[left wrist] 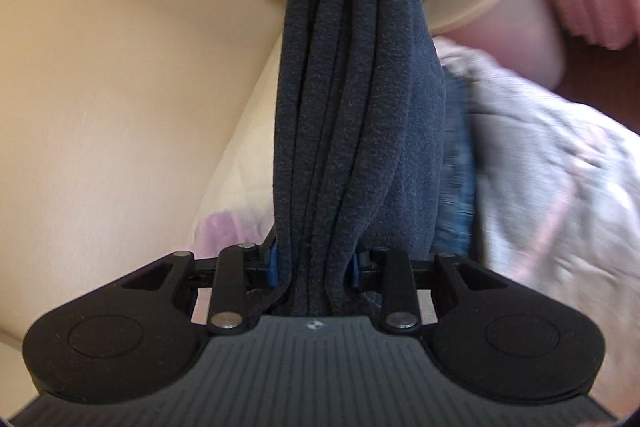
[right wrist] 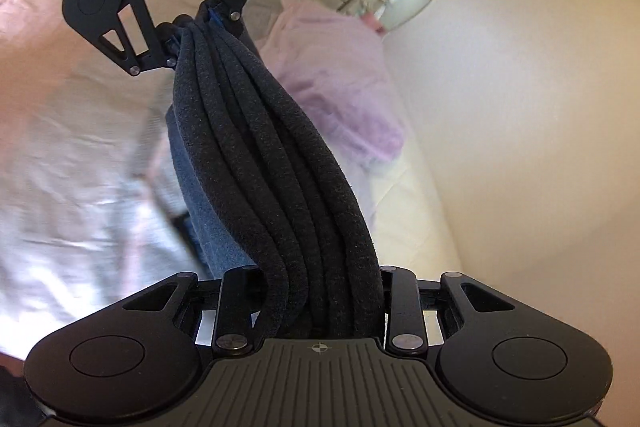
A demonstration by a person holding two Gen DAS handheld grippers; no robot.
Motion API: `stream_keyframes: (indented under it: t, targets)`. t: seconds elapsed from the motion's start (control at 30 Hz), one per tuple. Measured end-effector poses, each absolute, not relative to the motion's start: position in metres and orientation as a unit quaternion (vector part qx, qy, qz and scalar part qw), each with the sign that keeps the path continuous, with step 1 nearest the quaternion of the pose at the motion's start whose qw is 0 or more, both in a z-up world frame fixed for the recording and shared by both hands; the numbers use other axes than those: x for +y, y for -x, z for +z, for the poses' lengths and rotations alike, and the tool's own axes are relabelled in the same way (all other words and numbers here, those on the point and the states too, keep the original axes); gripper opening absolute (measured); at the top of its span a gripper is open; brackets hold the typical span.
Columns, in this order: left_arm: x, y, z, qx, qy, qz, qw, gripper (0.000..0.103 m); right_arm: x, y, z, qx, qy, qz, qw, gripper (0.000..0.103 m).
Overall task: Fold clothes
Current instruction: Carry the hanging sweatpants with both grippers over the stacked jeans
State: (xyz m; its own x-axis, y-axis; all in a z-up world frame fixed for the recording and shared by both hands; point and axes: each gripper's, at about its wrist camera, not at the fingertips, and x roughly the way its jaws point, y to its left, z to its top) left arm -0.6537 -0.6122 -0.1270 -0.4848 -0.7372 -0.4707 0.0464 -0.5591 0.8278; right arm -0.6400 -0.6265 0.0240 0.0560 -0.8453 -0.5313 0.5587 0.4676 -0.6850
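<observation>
1. The dark fleece garment (left wrist: 352,99) is off the bed, bunched into thick lengthwise pleats and strung taut between the 2 grippers.
2. The left gripper (left wrist: 314,263) has its fingers clamped on one end of the bundle, blue pads pressing on either side of the cloth.
3. The right gripper (right wrist: 320,291) has its fingers closed on the other end; in its own view several rolled layers fill the gap between them.
4. A bluer, flatter flap of the same garment hangs on one side of the pleats, looser than the rest.
5. Below lies the bed (right wrist: 72,163) with a pale rumpled sheet, blurred in both views; a lilac pillow (right wrist: 340,79) sits near its head by the cream wall (right wrist: 520,107).
6. Whether this is a shake-out or a carry of an already gathered piece cannot be told from how it hangs.
7. Risks, as I judge them: so many layers sit in each grip that the outer ones could slip and spill the bundle; the pleats could set as creases if laid down unspread; the loose flap could tuck under and spoil a flat fold.
</observation>
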Motion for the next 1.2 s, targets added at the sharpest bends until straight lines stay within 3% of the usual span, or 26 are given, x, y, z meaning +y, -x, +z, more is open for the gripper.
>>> stream_keyframes:
  t: [0.13, 0.33, 0.53, 0.63, 0.83, 1.2]
  targets:
    - [-0.681, 0.717, -0.125, -0.368, -0.469, -0.754, 0.277, 0.028, -0.728, 0.698, 0.023, 0.478, 0.162, -0.453, 0.735, 0.031]
    - [-0.753, 0.775, -0.141, -0.387, -0.473, -0.718, 0.332, 0.028, -0.84, 0.763, 0.019, 0.466, 0.236, -0.421, 0.741, 0.031]
    - [-0.737, 0.796, -0.247, -0.326, -0.546, -0.722, 0.272, 0.029, -0.878, 0.784, -0.081, 0.495, 0.207, -0.391, 0.748, 0.032]
    - [-0.713, 0.791, -0.294, -0.363, -0.556, -0.704, 0.253, 0.03, -0.863, 0.784, -0.14, 0.536, 0.175, -0.336, 0.754, 0.035]
    - [-0.719, 0.794, -0.281, -0.35, -0.558, -0.706, 0.259, 0.034, -0.85, 0.788, -0.159, 0.537, 0.173, -0.352, 0.747, 0.044]
    - [-0.737, 0.801, -0.257, -0.306, -0.586, -0.711, 0.239, 0.036, -0.846, 0.776, -0.148, 0.591, 0.175, -0.341, 0.71, 0.047]
